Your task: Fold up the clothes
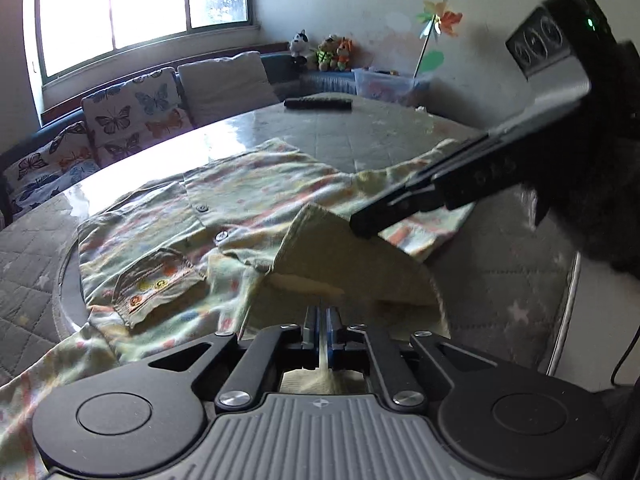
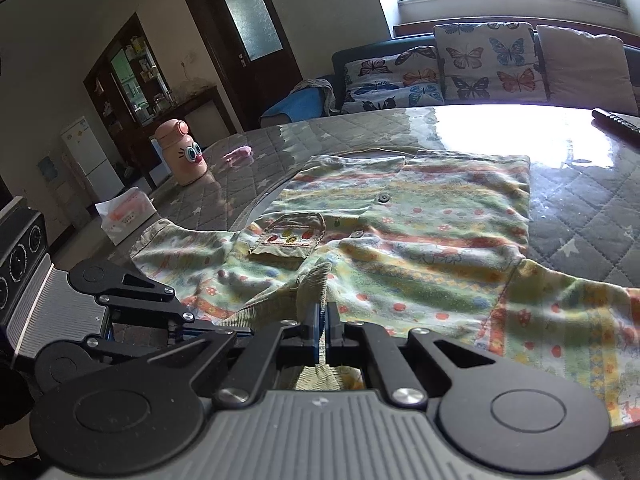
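Note:
A small patterned shirt point(image 1: 248, 200) with green, yellow and orange stripes, buttons and a chest pocket point(image 1: 160, 280) lies spread on the round table; it also shows in the right wrist view point(image 2: 432, 240). My left gripper point(image 1: 322, 316) is shut on the shirt's collar edge point(image 1: 340, 256), which is lifted off the table. My right gripper point(image 2: 322, 312) is shut on the collar point(image 2: 314, 280) close beside it. The right gripper's body point(image 1: 472, 176) crosses the left wrist view, and the left gripper point(image 2: 132, 304) shows at the left of the right wrist view.
The table point(image 1: 360, 128) has a glossy quilted cover. A black remote point(image 1: 318, 103) lies at its far side. A pink cartoon bottle point(image 2: 185, 152) and a pink scrap point(image 2: 239, 154) sit on the table. A sofa with butterfly cushions point(image 2: 460, 68) stands behind.

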### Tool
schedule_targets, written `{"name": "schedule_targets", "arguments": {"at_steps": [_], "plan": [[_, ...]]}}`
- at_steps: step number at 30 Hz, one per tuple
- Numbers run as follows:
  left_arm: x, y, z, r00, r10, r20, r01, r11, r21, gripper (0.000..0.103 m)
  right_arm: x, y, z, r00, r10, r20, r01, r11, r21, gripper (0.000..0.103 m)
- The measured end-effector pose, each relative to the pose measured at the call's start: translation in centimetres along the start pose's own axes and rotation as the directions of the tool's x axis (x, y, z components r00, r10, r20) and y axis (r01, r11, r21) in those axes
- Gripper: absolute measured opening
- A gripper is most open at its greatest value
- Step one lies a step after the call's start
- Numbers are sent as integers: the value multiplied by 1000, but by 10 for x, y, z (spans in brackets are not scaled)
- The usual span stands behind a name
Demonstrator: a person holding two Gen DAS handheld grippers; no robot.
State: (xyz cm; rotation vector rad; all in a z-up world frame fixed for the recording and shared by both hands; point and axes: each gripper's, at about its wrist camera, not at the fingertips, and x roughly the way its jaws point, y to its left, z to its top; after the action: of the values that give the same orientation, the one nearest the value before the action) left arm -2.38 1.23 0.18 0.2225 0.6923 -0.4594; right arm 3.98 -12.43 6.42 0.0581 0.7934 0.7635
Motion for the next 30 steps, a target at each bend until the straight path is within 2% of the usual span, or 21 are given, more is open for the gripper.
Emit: {"name": "schedule_targets", "arguments": {"at_steps": [1,3,4,5,7,9,10,11,13,14,16,21,28,30], "plan": [[0,-1,-2,1000,7,-7,-6,1000,16,8,1,1,0,1000,0,-3,0,1000,-4,2],[0,-4,-5,1000,20,-21,-19,999,48,23,3,1,-1,1000,1,-10,-1,1000,-6,2],[1,-5,-7,999,27,-27,-25,998,64,38,4,1,-1,1000,0,-13,0,1000,-6,2],[1,-6,-9,999,34,-34,-31,996,80,44,6,1,-1,1000,-4,-18,4,1000,-7,2],[1,-9,-12,998,48,-46,-43,993,112,44,8,2,-2,1000,-11,-21,10,1000,-14,2],[1,-11,-16,996,63,-58,-54,988,144,43,11,3,-3,999,-17,-31,16,1000,-20,2],[2,-12,-17,996,65,-63,-54,987,154,40,11,3,-4,999,-16,-34,15,1000,-22,2],[3,-12,-17,995,69,-67,-58,985,160,28,12,3,-4,999,-16,-36,15,1000,-24,2],[6,-11,-17,995,62,-74,-50,986,159,20,13,6,-4,999,-16,-38,15,999,-35,2],[5,-9,-16,996,52,-67,-42,989,145,9,14,7,-4,999,-16,-39,14,999,-39,2],[2,-6,-14,998,32,-52,-26,993,117,5,15,9,-4,999,-17,-39,15,999,-50,3],[-8,6,-7,999,-33,14,33,999,5,3,13,15,-4,999,-4,-35,2,997,-76,6],[8,3,-16,997,-69,-28,69,998,-2,3,22,25,-9,998,-14,-63,6,993,-121,8],[8,4,-18,997,-75,-28,75,997,-2,3,25,27,-11,997,-20,-70,10,991,-136,2]]}}
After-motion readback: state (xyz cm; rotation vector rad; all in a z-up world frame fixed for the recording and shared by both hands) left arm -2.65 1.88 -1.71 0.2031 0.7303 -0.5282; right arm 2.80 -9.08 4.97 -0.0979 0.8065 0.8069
